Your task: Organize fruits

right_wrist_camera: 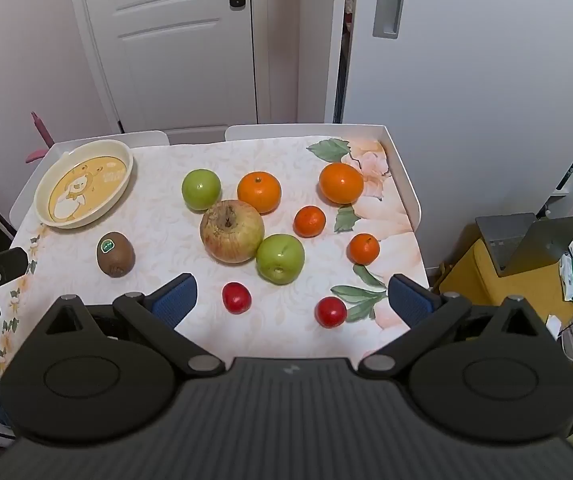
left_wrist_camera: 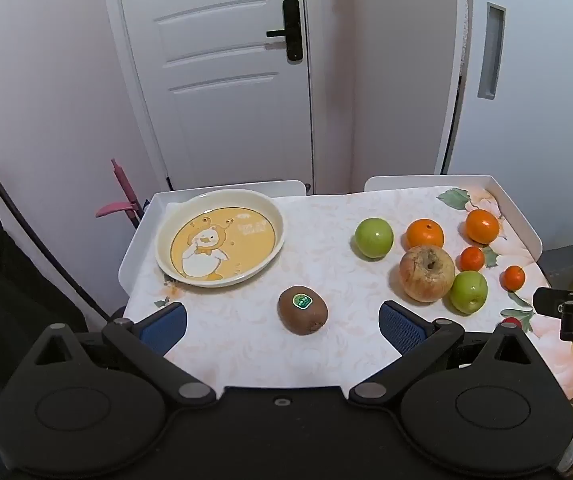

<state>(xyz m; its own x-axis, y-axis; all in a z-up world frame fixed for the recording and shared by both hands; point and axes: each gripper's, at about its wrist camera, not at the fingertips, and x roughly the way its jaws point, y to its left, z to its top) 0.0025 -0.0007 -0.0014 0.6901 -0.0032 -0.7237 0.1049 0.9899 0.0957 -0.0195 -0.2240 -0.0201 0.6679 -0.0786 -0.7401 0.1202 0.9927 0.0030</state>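
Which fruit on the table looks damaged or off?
The large yellowish-red apple mid-table: its skin is wrinkled and browned around the stem pit, as if overripe. It touches the nearer green apple. The other fruits look sound.

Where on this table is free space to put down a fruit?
Bare cloth lies between the plate and the far green apple, and in front of the kiwi. The plate is empty. Crowded around the big apple.
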